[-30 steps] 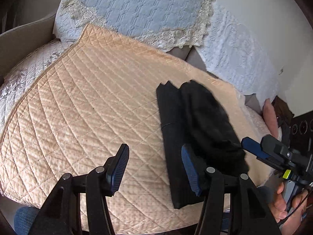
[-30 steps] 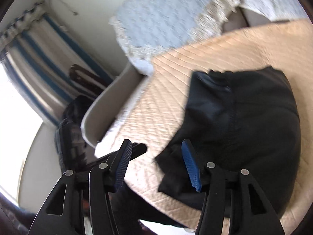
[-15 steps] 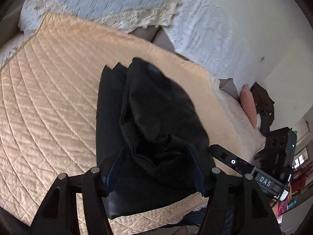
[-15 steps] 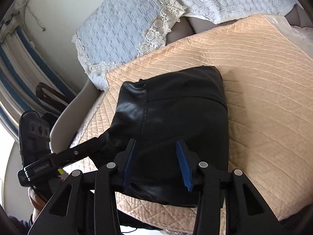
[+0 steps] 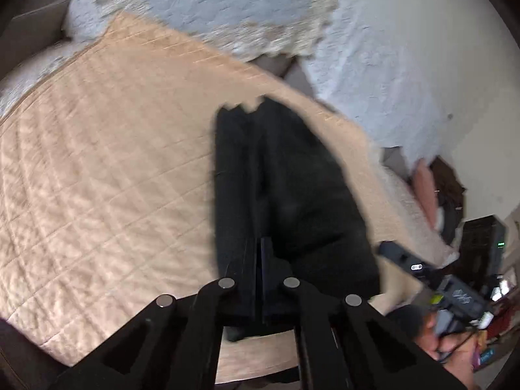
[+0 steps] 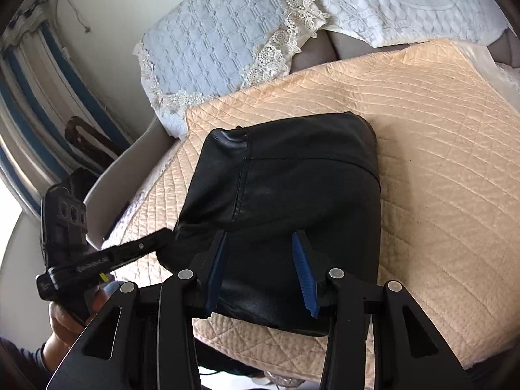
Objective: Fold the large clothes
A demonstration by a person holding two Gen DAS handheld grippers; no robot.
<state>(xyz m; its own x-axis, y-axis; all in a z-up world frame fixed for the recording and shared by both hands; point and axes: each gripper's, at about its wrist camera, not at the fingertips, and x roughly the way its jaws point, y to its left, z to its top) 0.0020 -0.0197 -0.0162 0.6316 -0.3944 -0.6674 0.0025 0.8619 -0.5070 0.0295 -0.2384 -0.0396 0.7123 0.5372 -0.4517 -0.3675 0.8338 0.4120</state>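
A black leather-like garment [image 6: 292,188] lies folded into a thick bundle on a peach quilted cover [image 6: 438,149]. In the left wrist view the garment [image 5: 292,178] runs away from me, blurred by motion. My left gripper [image 5: 259,253] is shut with its jaws pressed together on the garment's near edge; in the right wrist view it [image 6: 162,237] meets the bundle's left corner. My right gripper [image 6: 260,269] is open, its blue pads [image 6: 304,273] astride the bundle's near end without gripping it.
Pale blue quilted cushions with lace trim [image 6: 221,42] and a white one [image 6: 406,3] lean behind the peach cover. The cover's front edge [image 6: 292,351] is close under my right gripper. A striped curtain [image 6: 29,104] and dark clutter stand to the left.
My left gripper went from open to shut on the garment's near edge. My right gripper swung over the bundle and stays open above its near end.
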